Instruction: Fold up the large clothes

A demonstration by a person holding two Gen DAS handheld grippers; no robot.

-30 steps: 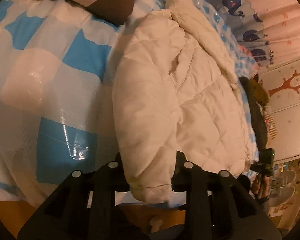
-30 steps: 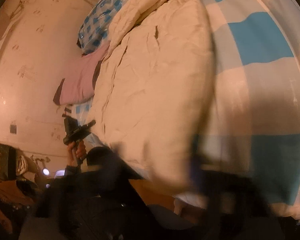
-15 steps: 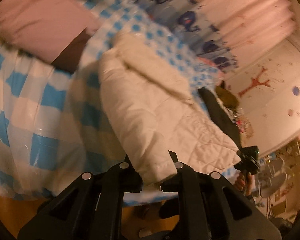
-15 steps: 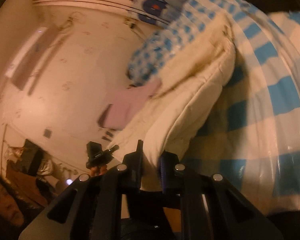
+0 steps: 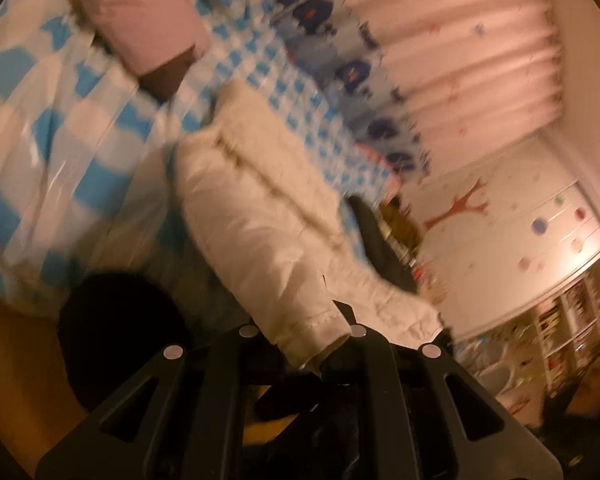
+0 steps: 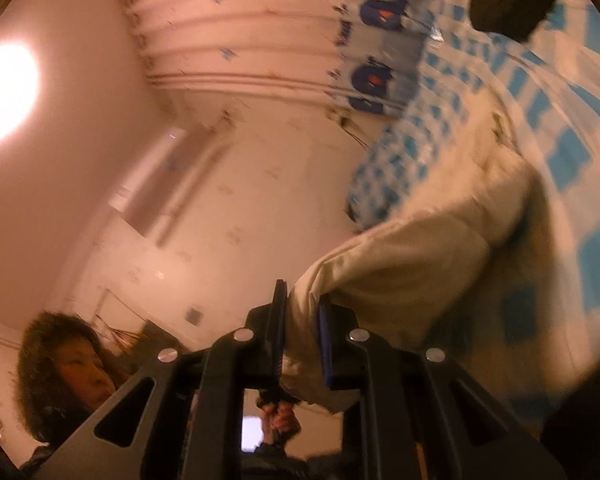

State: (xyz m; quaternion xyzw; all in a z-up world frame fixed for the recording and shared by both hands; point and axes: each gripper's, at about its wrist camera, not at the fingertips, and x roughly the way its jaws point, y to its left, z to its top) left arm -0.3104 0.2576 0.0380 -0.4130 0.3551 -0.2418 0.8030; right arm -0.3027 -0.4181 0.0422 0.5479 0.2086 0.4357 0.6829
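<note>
A cream quilted jacket (image 5: 260,208) lies on a bed with a blue-and-white checked cover (image 5: 52,120), its near end lifted off the bed. My left gripper (image 5: 306,344) is shut on one bottom corner of the jacket hem. In the right wrist view the same cream jacket (image 6: 412,264) hangs up from the bed cover (image 6: 572,152), and my right gripper (image 6: 302,336) is shut on its other hem corner, pointing slightly upward toward the wall.
A pink pillow (image 5: 140,12) lies at the head of the bed. Whale-print curtains (image 5: 440,48) hang behind it, and a shelf unit (image 5: 560,332) stands at the right. A person (image 6: 64,372) is low left in the right wrist view, under a bright lamp (image 6: 4,92).
Both grippers closed on the jacket's hem corners and rose, tilting upward and lifting the near end off the bed. The views swung from the bed toward the curtains and wall.
</note>
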